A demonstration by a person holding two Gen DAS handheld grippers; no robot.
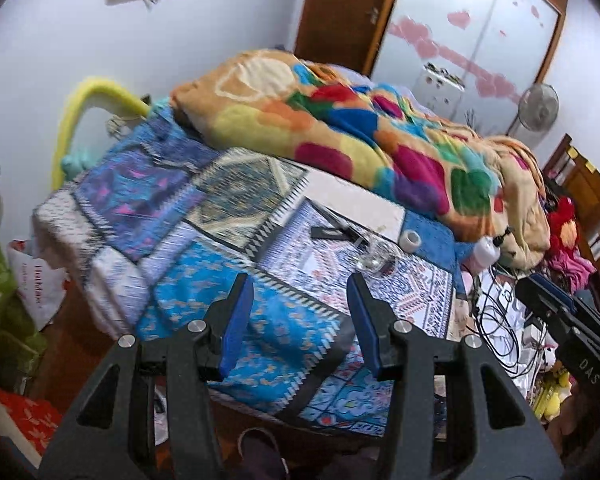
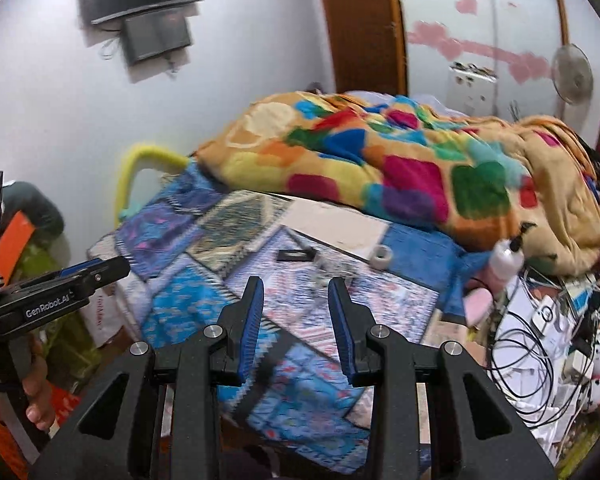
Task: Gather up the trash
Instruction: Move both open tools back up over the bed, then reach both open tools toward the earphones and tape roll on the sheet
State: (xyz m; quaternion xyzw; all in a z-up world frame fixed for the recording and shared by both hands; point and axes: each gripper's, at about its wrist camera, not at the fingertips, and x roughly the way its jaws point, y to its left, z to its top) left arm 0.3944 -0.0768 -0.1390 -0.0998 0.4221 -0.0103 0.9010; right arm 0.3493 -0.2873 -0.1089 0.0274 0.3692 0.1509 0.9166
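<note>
Trash wrapper (image 1: 327, 232) flat on bedspread (image 1: 204, 208), long axis left-right, both hand-held grippers open, empty.

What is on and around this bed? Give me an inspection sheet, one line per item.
Surface: patchwork bedspread, flat at the near end.
Job's things: crumpled clear plastic, small black wrapper and tape roll lying by a white board.
Clutter: heaped colourful blanket; white pump bottle.
Grippers: left gripper and right gripper both open, empty, above the bedspread.
Cables: black cables tangled beside the bed.
Surroundings: wall screens, standing fan.
</note>
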